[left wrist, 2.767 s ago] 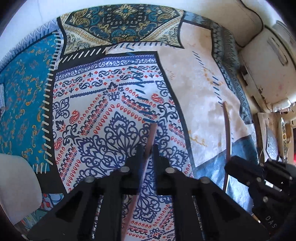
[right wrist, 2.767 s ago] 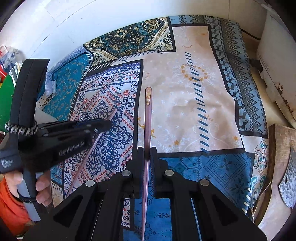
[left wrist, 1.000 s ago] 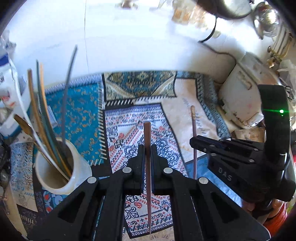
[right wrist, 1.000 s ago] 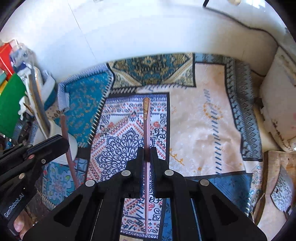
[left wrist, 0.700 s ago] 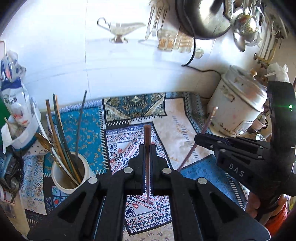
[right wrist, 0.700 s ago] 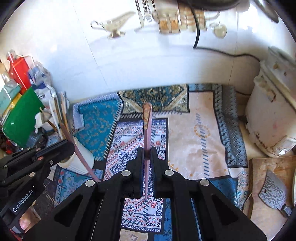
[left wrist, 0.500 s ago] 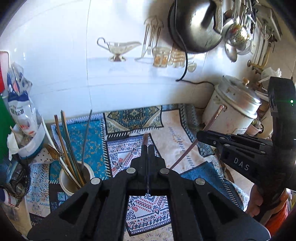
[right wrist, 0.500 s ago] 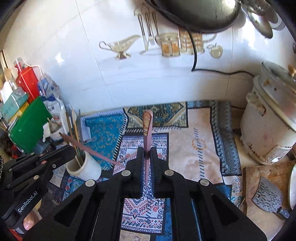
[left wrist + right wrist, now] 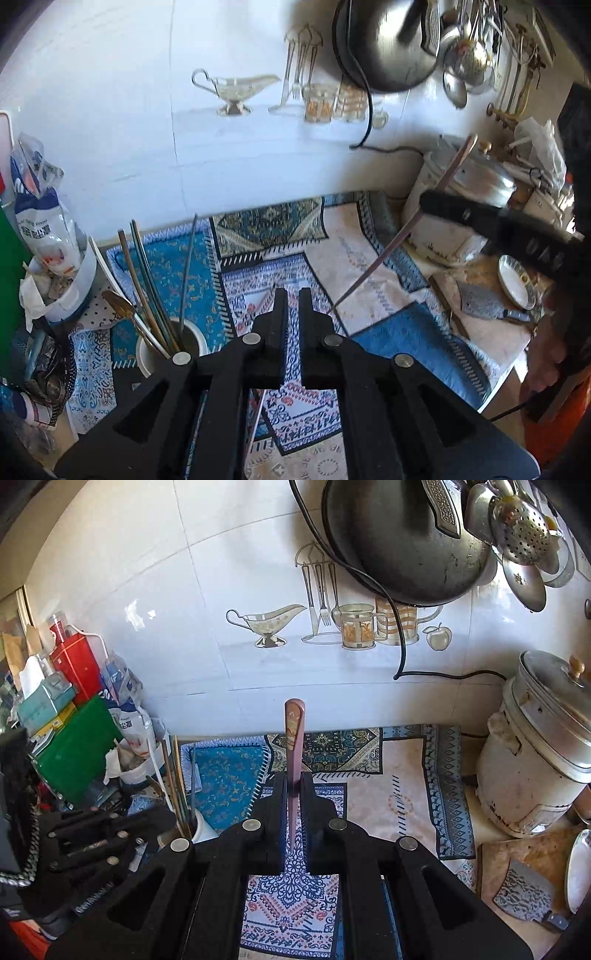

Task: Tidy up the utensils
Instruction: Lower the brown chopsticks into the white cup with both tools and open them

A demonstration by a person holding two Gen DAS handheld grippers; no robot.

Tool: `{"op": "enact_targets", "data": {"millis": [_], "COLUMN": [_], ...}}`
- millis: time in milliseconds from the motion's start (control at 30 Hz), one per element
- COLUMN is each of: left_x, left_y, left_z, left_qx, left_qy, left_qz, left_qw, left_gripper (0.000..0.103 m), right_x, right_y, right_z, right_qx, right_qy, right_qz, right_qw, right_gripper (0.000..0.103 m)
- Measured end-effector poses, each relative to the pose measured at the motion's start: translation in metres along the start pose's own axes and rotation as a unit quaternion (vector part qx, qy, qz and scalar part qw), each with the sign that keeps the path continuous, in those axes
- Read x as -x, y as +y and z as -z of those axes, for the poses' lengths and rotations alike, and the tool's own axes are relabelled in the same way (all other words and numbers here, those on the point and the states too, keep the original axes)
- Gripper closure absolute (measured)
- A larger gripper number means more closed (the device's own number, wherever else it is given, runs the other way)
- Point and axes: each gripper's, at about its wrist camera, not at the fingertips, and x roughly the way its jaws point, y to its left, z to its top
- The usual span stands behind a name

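My right jaws (image 9: 293, 779) are clenched on a slim brownish-pink chopstick (image 9: 294, 753). It stands up between the pads, its decorated blunt end rising above them and its thin tip showing in the gap below. In the left wrist view the same stick slants through those jaws, tip down over the cloth and well clear of it.

My left jaws (image 9: 291, 295) are pressed almost together. Only the cloth's pattern shows in the narrow slit, and I cannot tell whether a stick is pinched there. They hang in the air over the middle of the worktop, angled down.

Under both lies a patchwork-patterned cloth (image 9: 413, 336) in blue, white and cream that covers most of the worktop. Near the worktop's left edge stands a white cup (image 9: 146, 356) holding several long sticks and a spoon-like utensil, all leaning left. Behind it are a white tub stuffed with paper (image 9: 74, 291), a blue-and-white bag (image 9: 40, 221), a green board (image 9: 74, 757) and a red tin (image 9: 75, 664).

At the worktop's back right corner sits a worn white rice cooker (image 9: 528, 782) with a metal lid. In front of it, along the right edge, a cleaver (image 9: 524, 890) lies on a wooden board (image 9: 506, 853), with a plate (image 9: 578, 871) just beside it. A hand (image 9: 546, 354) grips the right tool's handle. On the tiled wall above hang a dark pan (image 9: 399, 535) and a perforated ladle (image 9: 524, 528).
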Motion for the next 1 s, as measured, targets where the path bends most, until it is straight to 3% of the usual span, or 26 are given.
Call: {"op": "enact_targets", "data": {"millis": [67, 133, 300, 400, 567, 800, 900, 1000], "left_x": [-0.028, -0.06, -0.123, -0.144, -0.161, -0.172, -0.175, -0.176], "left_y": [0.0, 0.002, 0.014, 0.024, 0.03, 0.025, 0.018, 0.018], "left_z": [0.016, 0.037, 0.091, 0.114, 0.125, 0.114, 0.112, 0.112], "left_qx": [-0.014, -0.022, -0.024, -0.013, -0.005, -0.007, -0.021, -0.019], "left_qy": [0.044, 0.098, 0.205, 0.238, 0.255, 0.251, 0.246, 0.251], "left_qz": [-0.013, -0.017, -0.028, -0.033, -0.035, -0.012, -0.018, -0.01], "left_qw": [0.9989, 0.9948, 0.9782, 0.9707, 0.9662, 0.9678, 0.969, 0.9678], "left_gripper": [0.086, 0.083, 0.083, 0.083, 0.084, 0.084, 0.096, 0.099], "right_x": [0.0, 0.001, 0.0, -0.003, -0.006, -0.007, -0.006, -0.003], "right_y": [-0.002, -0.005, -0.016, -0.021, -0.027, -0.03, -0.031, -0.03], "right_z": [0.003, 0.006, 0.015, 0.021, 0.027, 0.03, 0.031, 0.033], "right_qx": [-0.002, -0.005, -0.014, -0.02, -0.027, -0.04, -0.046, -0.053], "right_qy": [0.002, 0.006, 0.022, 0.033, 0.044, 0.047, 0.044, 0.043], "right_qz": [0.002, 0.005, 0.015, 0.019, 0.026, 0.028, 0.03, 0.028], "right_qw": [1.0, 1.0, 1.0, 0.999, 0.998, 0.998, 0.998, 0.997], "right_gripper": [0.097, 0.097, 0.097, 0.097, 0.097, 0.097, 0.097, 0.097]}}
